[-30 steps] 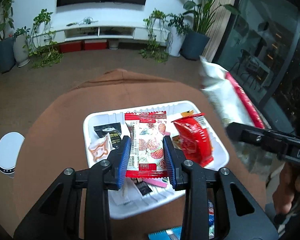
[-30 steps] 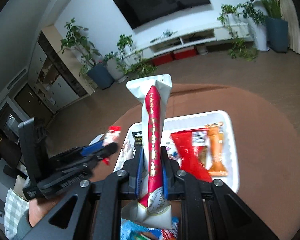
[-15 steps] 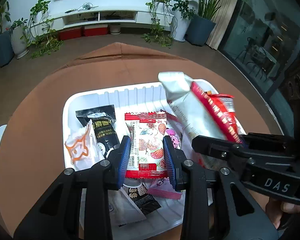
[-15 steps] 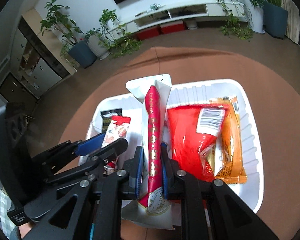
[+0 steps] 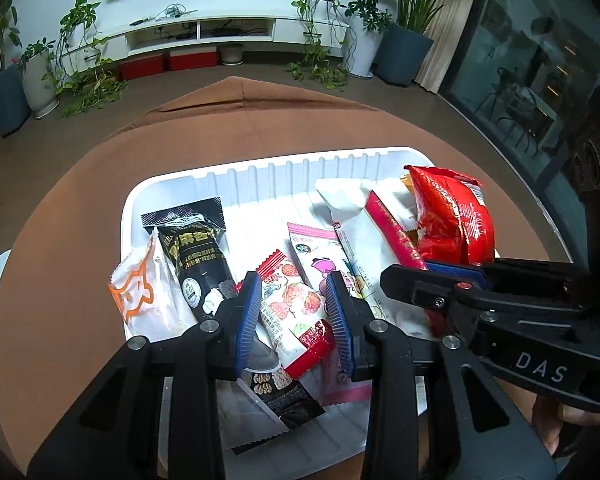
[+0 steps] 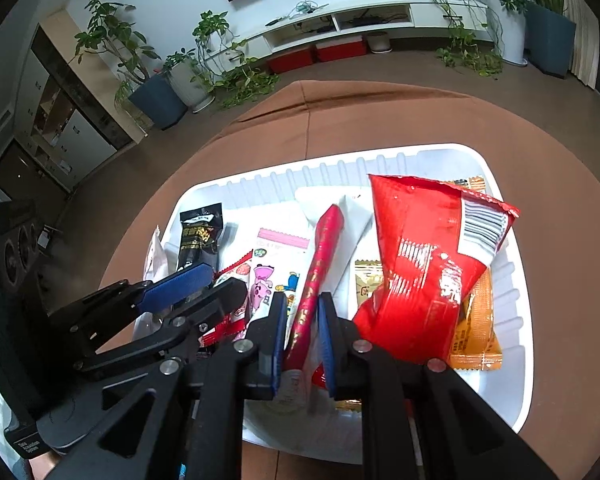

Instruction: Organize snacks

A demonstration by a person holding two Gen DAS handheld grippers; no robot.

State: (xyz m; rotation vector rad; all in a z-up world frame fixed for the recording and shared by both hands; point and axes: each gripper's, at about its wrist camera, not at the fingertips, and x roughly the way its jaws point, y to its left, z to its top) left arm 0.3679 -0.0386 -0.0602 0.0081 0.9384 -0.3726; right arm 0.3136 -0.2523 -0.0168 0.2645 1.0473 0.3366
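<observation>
A white ribbed tray (image 5: 260, 168) (image 6: 340, 156) holds several snack packets. My left gripper (image 5: 292, 284) (image 6: 224, 278) is low over its near side, its blue pads shut on a strawberry-print packet with red ends (image 5: 292, 304), which sits tilted. My right gripper (image 6: 302, 300) (image 5: 404, 272) is shut on a long white packet with a red stripe (image 6: 324, 240) (image 5: 384, 224) that reaches into the tray beside a red bag (image 6: 420, 260) (image 5: 452, 216). An orange packet (image 6: 476, 332) lies under the red bag.
In the tray also lie a black packet (image 5: 196, 252), a white packet with an orange print (image 5: 140, 296) and a pink cartoon packet (image 5: 316, 248). The tray rests on a round table with a brown cloth (image 5: 260, 128). Potted plants and a low white cabinet stand beyond.
Both grippers have sunk toward the tray with their packets. The strawberry packet now sits tilted between the left pads. The striped packet has come down beside the red bag.
</observation>
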